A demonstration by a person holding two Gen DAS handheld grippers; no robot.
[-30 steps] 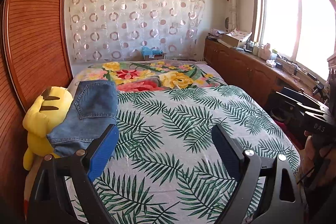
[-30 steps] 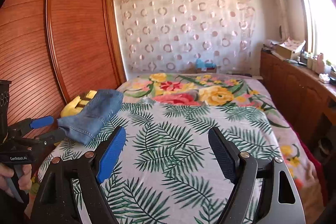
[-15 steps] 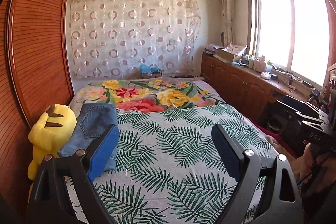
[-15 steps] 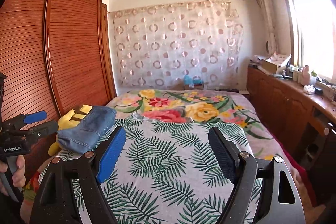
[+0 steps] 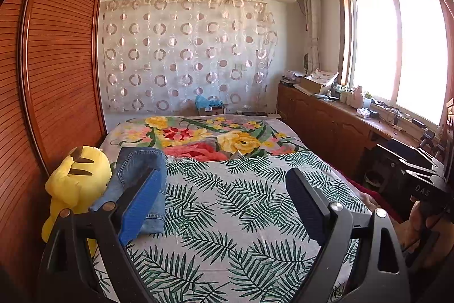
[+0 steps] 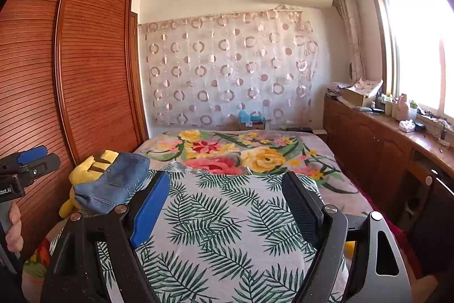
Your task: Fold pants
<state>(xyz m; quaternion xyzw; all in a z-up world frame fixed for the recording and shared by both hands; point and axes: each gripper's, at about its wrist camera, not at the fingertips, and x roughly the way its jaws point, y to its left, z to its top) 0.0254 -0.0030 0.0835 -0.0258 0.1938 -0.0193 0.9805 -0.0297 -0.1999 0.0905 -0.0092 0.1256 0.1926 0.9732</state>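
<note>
Both cameras have tipped upward since the earlier frames, so the ceiling and more of the far wall now show, and the bed sits lower in each view.

From the left wrist, the left tool [image 5: 225, 183] hangs above the bed [image 5: 227, 217] with its jaws spread wide and nothing between them. The folded jeans [image 5: 136, 175] lie at the left edge of the palm-leaf sheet [image 5: 232, 240], partly behind the blue pad of the left finger [image 5: 140, 206]. Their left side touches a yellow plush toy [image 5: 76, 181], which sits against the slatted wooden wardrobe [image 5: 56, 61]. Beyond the sheet a floral blanket [image 5: 204, 135] covers the far part of the bed. At the right edge the right tool [image 5: 420, 178] appears as a dark shape with a hand [image 5: 417, 223] on its grip.

From the right wrist, the right tool [image 6: 227, 189] is likewise wide open and empty above the palm-leaf sheet [image 6: 221, 223]. The jeans [image 6: 113, 181] rest on the left side of the bed [image 6: 326, 169], lying over the plush toy [image 6: 85, 172] beside the wardrobe [image 6: 93, 75]. The left tool [image 6: 31, 158] pokes in at the left edge, its blue-padded finger above a dark one, with fingers of a hand [image 6: 14, 229] wrapped on the handle below. A wooden surface [image 6: 420, 138] under the window [image 6: 420, 33] carries bottles and boxes.
</note>
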